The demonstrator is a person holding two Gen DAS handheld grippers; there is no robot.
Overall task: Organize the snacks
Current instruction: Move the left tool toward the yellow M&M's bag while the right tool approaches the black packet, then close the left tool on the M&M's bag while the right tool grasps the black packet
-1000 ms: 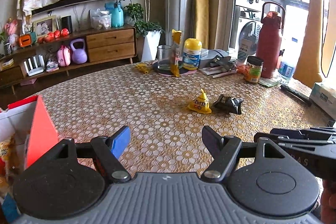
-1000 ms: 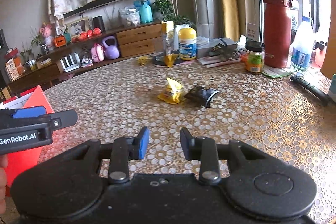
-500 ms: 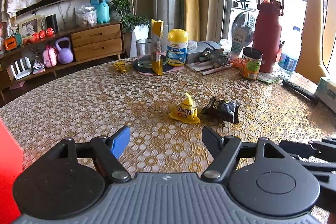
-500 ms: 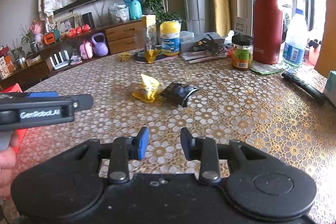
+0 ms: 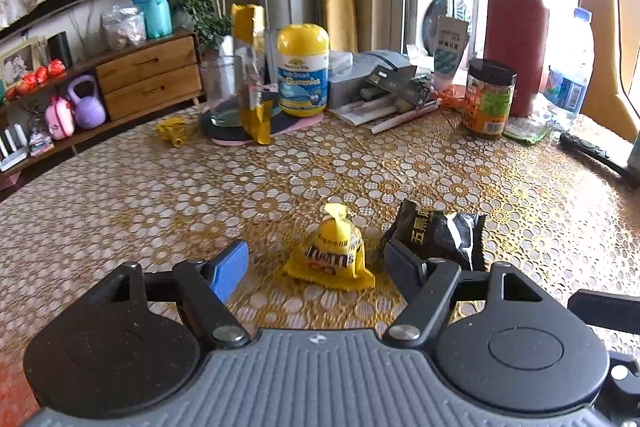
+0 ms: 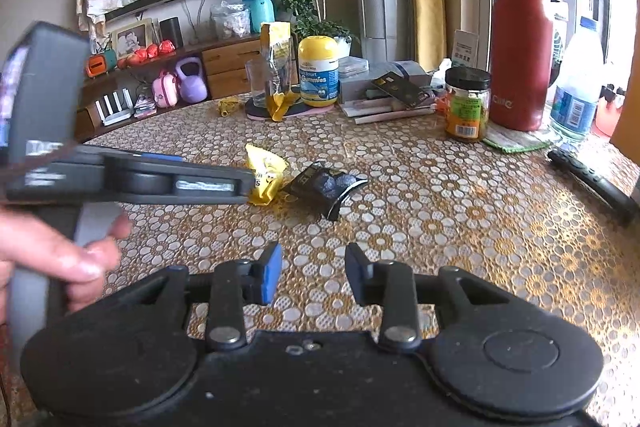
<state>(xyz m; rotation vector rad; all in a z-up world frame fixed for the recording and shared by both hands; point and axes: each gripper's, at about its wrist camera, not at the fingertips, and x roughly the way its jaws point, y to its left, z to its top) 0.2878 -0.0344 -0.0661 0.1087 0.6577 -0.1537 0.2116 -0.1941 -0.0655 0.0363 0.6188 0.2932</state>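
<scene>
A crinkled yellow M&M's packet (image 5: 330, 257) stands with its twisted top up on the glossy, flower-patterned surface (image 5: 140, 195), framed by the left gripper (image 5: 316, 263) with its fingers wide apart, clear of it. Just beside it lies a crumpled black foil packet (image 5: 438, 233). The right gripper (image 6: 312, 273) hovers nearer over bare surface, fingers parted and empty.
</scene>
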